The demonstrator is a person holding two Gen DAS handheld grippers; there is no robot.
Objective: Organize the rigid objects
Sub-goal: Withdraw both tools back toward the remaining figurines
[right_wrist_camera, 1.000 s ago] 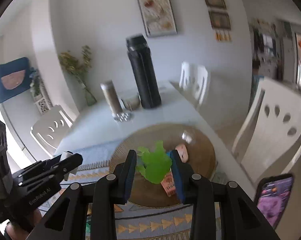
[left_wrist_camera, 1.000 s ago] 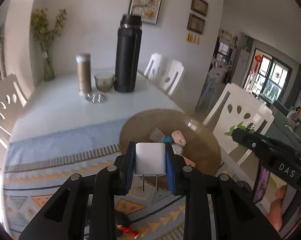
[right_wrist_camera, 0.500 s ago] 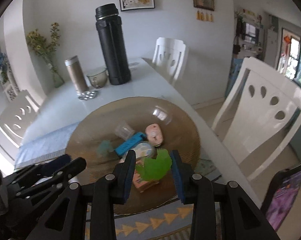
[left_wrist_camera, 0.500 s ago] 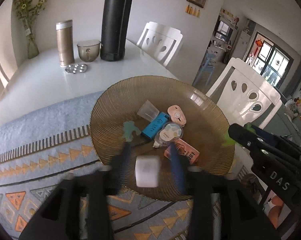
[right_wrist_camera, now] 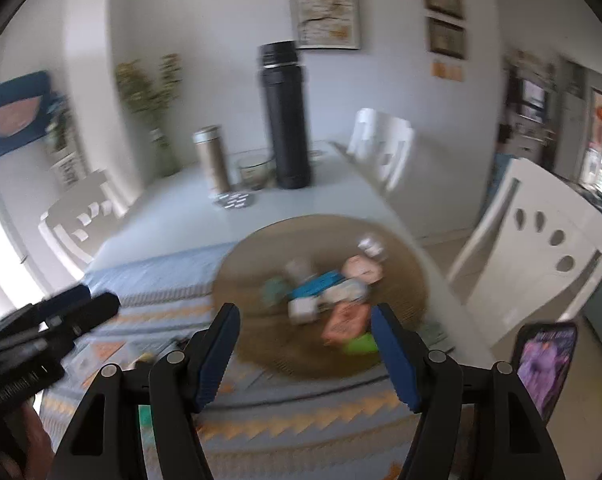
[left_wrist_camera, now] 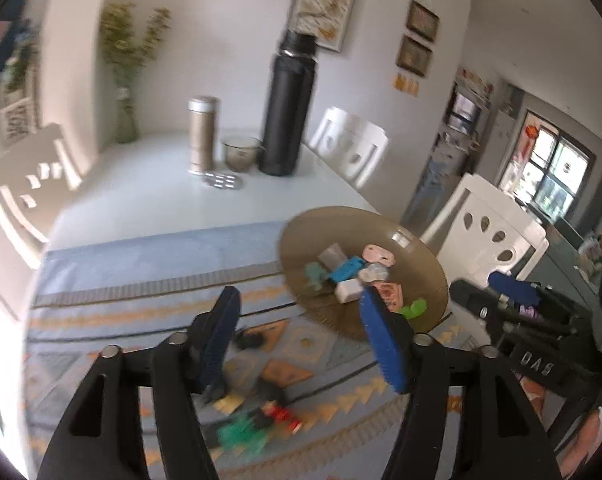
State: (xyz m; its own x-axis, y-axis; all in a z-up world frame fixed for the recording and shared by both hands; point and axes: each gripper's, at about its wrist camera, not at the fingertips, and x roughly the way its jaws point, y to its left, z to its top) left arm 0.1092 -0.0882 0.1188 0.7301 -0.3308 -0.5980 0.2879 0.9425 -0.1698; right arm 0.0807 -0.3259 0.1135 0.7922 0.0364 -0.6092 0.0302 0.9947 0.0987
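Observation:
A round brown plate (left_wrist_camera: 417, 236) (right_wrist_camera: 409, 264) sits at the table's right edge. In it lie a white plug adapter (left_wrist_camera: 349, 290) (right_wrist_camera: 301, 309), a green toy (left_wrist_camera: 413, 308) (right_wrist_camera: 360, 345), a blue block (left_wrist_camera: 344, 269) and other small items. My left gripper (left_wrist_camera: 301, 340) is open and empty, above the patterned mat left of the plate. My right gripper (right_wrist_camera: 305, 354) is open and empty, in front of the plate. More small objects (left_wrist_camera: 261, 420) lie on the mat below the left gripper.
A tall black flask (left_wrist_camera: 287, 104) (right_wrist_camera: 285, 116), a gold tumbler (left_wrist_camera: 201, 134), a glass bowl (left_wrist_camera: 241, 153) and a vase (left_wrist_camera: 125, 120) stand at the table's far end. White chairs (left_wrist_camera: 489, 232) ring the table. A phone (right_wrist_camera: 545, 364) is at lower right.
Both grippers opened: the white adapter and the green toy now lie in the plate. Both grippers pulled back and up from the plate; the left one moved left.

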